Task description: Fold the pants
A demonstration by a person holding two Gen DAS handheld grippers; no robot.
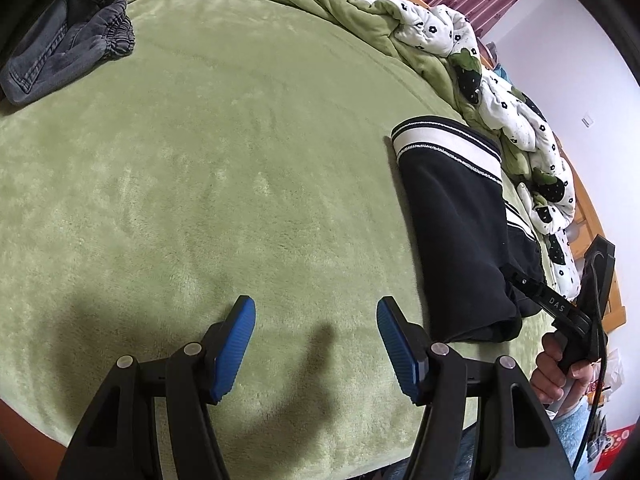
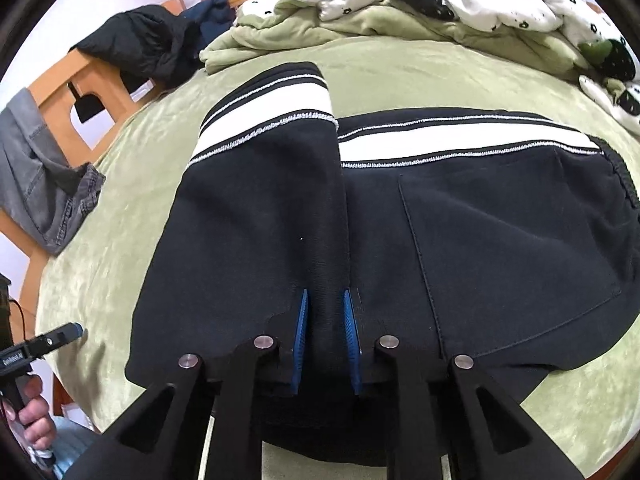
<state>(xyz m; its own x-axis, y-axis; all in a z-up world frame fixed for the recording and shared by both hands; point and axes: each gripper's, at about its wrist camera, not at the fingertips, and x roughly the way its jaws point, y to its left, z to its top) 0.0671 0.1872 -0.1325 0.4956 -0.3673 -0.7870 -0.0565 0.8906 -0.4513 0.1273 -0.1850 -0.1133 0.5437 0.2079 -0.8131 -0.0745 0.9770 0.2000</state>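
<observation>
Black pants (image 2: pixel 500 240) with a white stripe lie folded on the green blanket (image 2: pixel 400 76); a ridge of cloth rises at their middle. My right gripper (image 2: pixel 327 320) is shut on that ridge, its blue pads pressing the black fabric from both sides. In the left wrist view the pants (image 1: pixel 452 220) lie at the right, with the right gripper (image 1: pixel 516 276) at their near end, held by a hand. My left gripper (image 1: pixel 316 304) hovers open over bare blanket (image 1: pixel 200 160), left of the pants, with nothing between its fingers. Its tip (image 2: pixel 76 330) shows at the left edge of the right wrist view.
Grey jeans (image 1: pixel 68 52) lie crumpled at the blanket's far left corner. A bunched green and white flower-print quilt (image 1: pixel 440 32) runs along the far side. A dark jacket (image 2: pixel 148 44) hangs over the wooden bed frame (image 2: pixel 60 92).
</observation>
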